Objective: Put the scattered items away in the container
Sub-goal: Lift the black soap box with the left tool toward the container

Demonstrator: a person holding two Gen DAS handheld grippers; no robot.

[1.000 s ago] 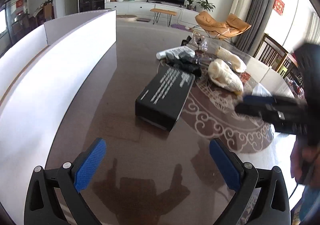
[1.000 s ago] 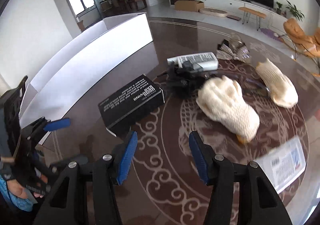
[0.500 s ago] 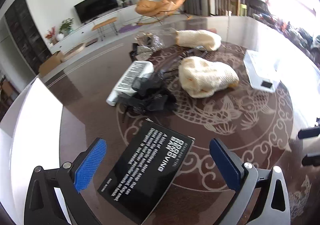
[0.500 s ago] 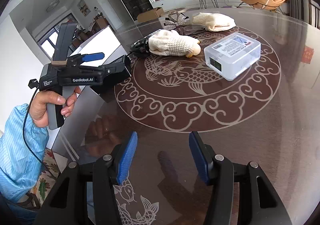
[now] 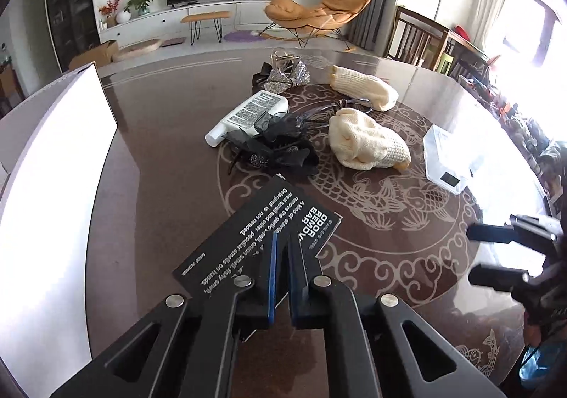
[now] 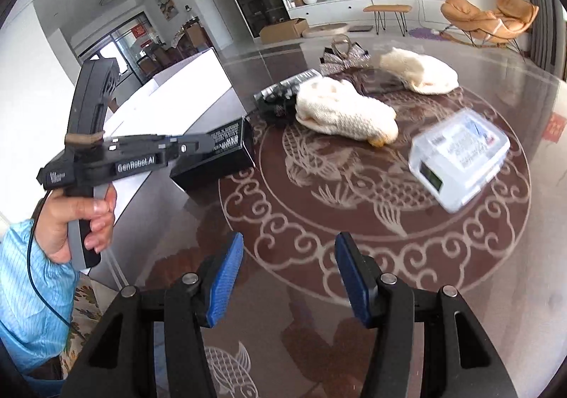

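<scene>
My left gripper [image 5: 280, 245] has its jaws nearly together over the top of a black printed box [image 5: 248, 238], which lies on the dark table; a firm grip on it cannot be told. The box also shows in the right wrist view [image 6: 219, 153], with the left gripper [image 6: 198, 144] at its near end. The white container [image 5: 46, 192] stands along the table's left side. My right gripper [image 6: 288, 256] is open and empty above the table. Two cream gloves [image 5: 366, 144] [image 5: 365, 88], a white tube [image 5: 248, 114], a black bow [image 5: 276, 150], a silver bow [image 5: 287, 77] and a clear plastic case [image 6: 460, 157] lie scattered.
The round table [image 5: 159, 157] has a dragon pattern at its centre. My right gripper [image 5: 510, 256] shows at the right edge of the left wrist view. Wooden chairs [image 5: 418, 40] stand beyond the table's far right side.
My left gripper has closed from wide open to nearly shut and has come down over the black box. My right gripper has shifted a little and stays open.
</scene>
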